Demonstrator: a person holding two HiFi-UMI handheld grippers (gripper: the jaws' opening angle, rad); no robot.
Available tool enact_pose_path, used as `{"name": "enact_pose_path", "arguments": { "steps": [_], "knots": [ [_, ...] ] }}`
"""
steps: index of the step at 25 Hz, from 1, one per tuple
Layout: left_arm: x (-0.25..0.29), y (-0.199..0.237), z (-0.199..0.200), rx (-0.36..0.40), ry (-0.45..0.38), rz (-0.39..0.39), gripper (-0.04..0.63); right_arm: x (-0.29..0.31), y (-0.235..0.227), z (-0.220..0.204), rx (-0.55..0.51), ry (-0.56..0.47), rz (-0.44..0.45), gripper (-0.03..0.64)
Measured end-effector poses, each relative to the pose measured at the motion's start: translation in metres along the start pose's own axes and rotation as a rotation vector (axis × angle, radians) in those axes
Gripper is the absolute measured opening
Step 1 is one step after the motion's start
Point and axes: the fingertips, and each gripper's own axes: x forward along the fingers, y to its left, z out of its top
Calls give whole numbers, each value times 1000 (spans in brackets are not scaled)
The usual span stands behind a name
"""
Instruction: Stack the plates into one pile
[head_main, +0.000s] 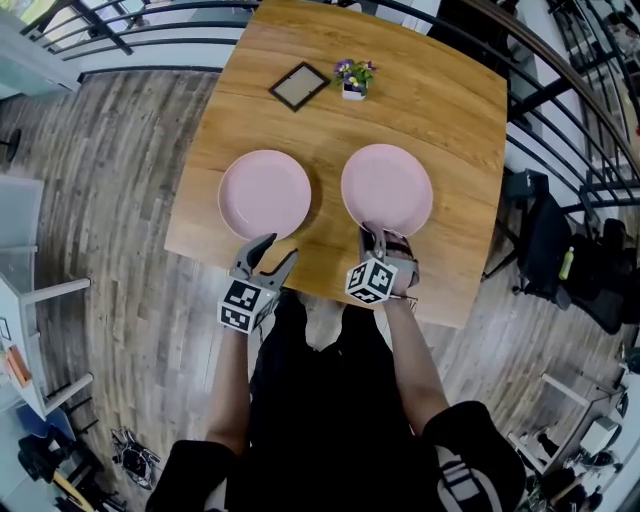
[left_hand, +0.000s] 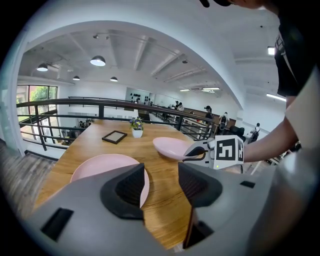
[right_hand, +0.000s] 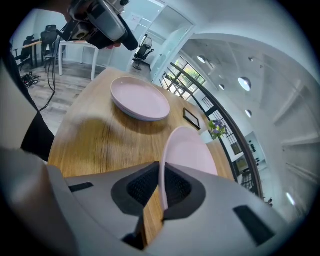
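On a light, grained wooden table (head_main: 450, 110), two round, smooth, pale pink plates are set side by side. The left plate (head_main: 265, 193) is laid flat; the right plate (head_main: 386, 187) is pinched at its near rim by the right gripper (head_main: 377, 236), while the left gripper (head_main: 280, 250) is held spread, empty, near the left plate

The left plate (head_main: 265, 193) rested on the worktop (head_main: 440, 110), with the right plate (head_main: 387, 188) beside it. The right gripper (head_main: 377, 233) clasped the right plate's near rim; the left gripper (head_main: 275, 253) had its jaws apart.

Plank floor (head_main: 120, 180), black railing (left_hand: 100, 103), round ceiling lamps (left_hand: 98, 61).
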Motion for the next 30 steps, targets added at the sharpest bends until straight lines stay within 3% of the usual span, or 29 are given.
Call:
{"name": "enact_pose_path", "arguments": {
  "steps": [30],
  "knots": [
    [-113, 110, -38, -58, -16, 113, 233, 29, 99, 174, -192, -133, 68, 32]
  ]
}}
